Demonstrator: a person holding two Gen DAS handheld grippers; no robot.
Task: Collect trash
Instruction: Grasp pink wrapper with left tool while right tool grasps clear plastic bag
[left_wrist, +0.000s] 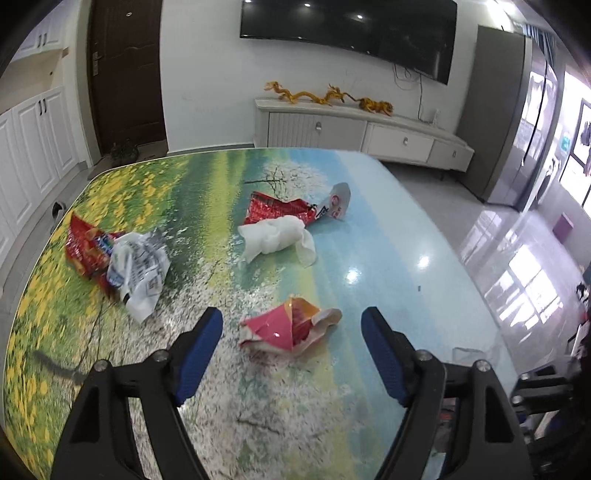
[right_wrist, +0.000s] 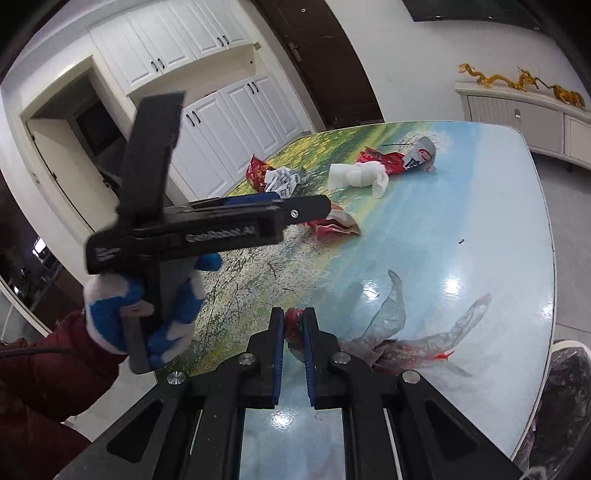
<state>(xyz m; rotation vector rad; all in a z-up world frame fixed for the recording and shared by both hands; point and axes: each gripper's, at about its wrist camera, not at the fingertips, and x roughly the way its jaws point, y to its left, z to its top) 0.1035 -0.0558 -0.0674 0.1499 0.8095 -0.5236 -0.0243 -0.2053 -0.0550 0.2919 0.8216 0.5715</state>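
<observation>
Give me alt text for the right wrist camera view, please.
The right gripper is shut on a red wrapper beside a clear plastic bag on a glossy landscape-print table. A gloved hand holds the left gripper over more wrappers farther back.

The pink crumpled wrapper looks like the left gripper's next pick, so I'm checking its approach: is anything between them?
Nothing visible. The left gripper is open, with the pink wrapper just ahead between its fingertips and only bare table around it.
</observation>
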